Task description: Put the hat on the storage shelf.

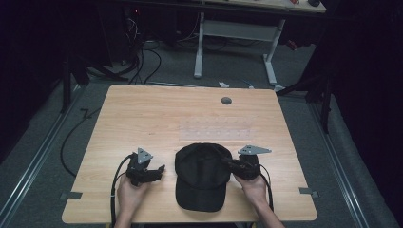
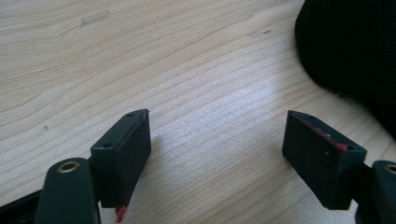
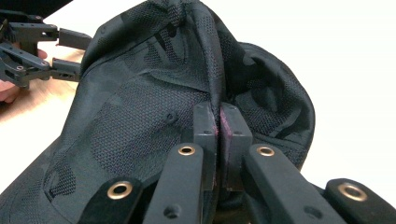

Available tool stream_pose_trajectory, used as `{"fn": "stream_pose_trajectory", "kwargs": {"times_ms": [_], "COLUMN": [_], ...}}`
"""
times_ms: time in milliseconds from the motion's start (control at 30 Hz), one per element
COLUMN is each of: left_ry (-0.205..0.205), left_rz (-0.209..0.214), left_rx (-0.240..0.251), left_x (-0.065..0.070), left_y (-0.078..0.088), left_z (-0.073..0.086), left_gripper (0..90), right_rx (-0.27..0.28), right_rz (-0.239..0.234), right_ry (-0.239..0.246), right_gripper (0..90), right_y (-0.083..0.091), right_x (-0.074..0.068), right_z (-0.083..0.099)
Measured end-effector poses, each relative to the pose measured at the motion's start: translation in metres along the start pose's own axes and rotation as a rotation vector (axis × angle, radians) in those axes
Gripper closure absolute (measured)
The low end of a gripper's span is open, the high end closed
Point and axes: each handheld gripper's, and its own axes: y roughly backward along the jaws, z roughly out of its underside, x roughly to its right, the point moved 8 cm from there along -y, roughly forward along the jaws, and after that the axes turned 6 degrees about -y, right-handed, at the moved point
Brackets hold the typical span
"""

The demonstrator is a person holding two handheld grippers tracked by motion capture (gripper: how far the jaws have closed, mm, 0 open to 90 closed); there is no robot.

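Pinching the black cap (image 3: 140,126), right gripper (image 3: 218,126); left gripper (image 2: 217,154) spread.

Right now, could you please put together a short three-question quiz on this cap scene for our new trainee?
1. True or false: the left gripper has its jaws closed on the black cap.
2. Multiple choice: what does the right gripper pinch? A) a fold of the cap's crown fabric B) a cable C) nothing.
3. Fill in: in the high view, the small grey round disc lies on the table on the ____ side of the cap, away from the person.

Key
1. False: its jaws stand wide apart over bare wood, beside the cap.
2. A.
3. Far.
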Motion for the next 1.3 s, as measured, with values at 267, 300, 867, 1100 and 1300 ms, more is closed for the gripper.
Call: {"fn": "stream_pose_trajectory", "kwargs": {"times_ms": [267,300,867,1100,1300], "left_ry": [0.0,0.001,0.005,-0.002,-0.008], "left_rz": [0.0,0.0,0.0,0.006,0.018], "left_rx": [0.0,0.0,0.0,-0.005,-0.011], "left_x": [0.0,0.0,0.0,0.001,0.001], "left_y": [0.0,0.0,0.0,0.0,0.0], "left_z": [0.0,0.0,0.0,0.0,0.001], "left_gripper": [23.9,23.9,24.2,23.3,21.9], "right_rx": [0.009,0.009,0.089,0.116,0.135], "right_rz": [-0.028,-0.028,-0.045,-0.076,-0.073], "right_ry": [-0.015,-0.015,0.046,0.059,0.081], "right_gripper": [87.4,87.4,87.7,87.7,87.7], "right_y": [0.004,0.004,0.03,0.04,0.047], "right_x": [0.0,0.0,-0.004,-0.003,-0.003], "right_z": [-0.002,-0.002,-0.025,-0.035,-0.042]}}
